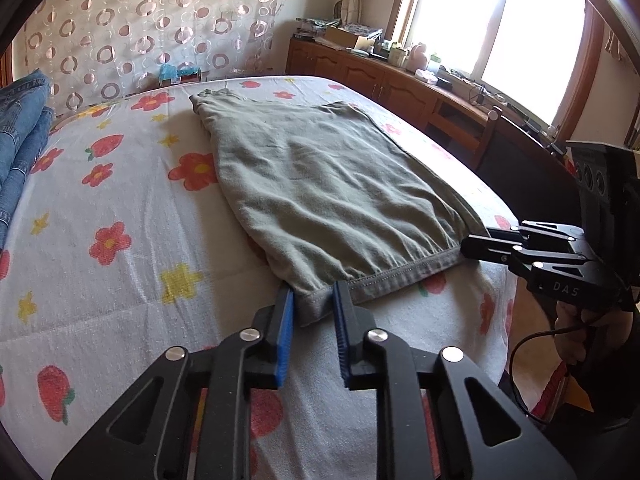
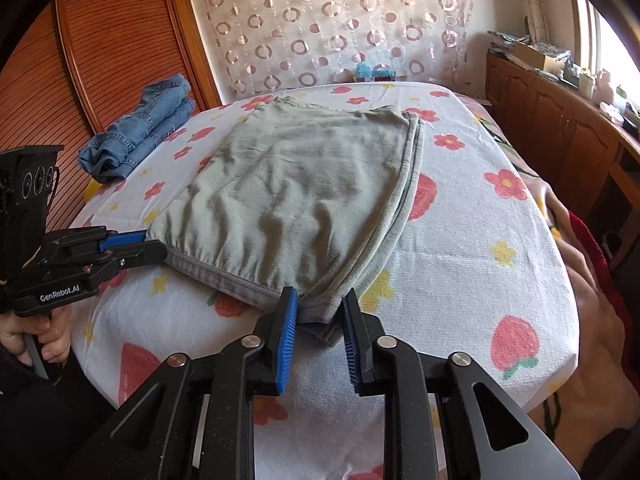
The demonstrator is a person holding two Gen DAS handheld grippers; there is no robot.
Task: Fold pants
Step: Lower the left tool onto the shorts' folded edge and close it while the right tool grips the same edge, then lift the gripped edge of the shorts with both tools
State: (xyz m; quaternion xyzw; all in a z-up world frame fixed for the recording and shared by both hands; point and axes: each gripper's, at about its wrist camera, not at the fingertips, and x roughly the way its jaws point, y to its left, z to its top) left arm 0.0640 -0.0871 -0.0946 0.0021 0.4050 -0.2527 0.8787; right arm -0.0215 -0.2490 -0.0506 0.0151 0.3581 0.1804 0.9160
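Observation:
Grey-green pants (image 1: 328, 184) lie folded flat on the flowered bed sheet (image 1: 120, 208); they also show in the right wrist view (image 2: 288, 192). My left gripper (image 1: 314, 304) is open, its blue pads on either side of the near left corner of the hem. My right gripper (image 2: 320, 312) is open, its pads on either side of the near right corner of the hem. Each gripper shows in the other's view: the right gripper (image 1: 476, 246) at the hem's right end, the left gripper (image 2: 152, 246) at its left end.
Folded blue jeans (image 2: 148, 128) lie at the bed's far left. A wooden cabinet (image 1: 380, 80) with clutter runs under the bright window on the right. A wooden slatted door (image 2: 100, 52) stands to the left. The bed's near edge (image 2: 540, 380) drops off on the right.

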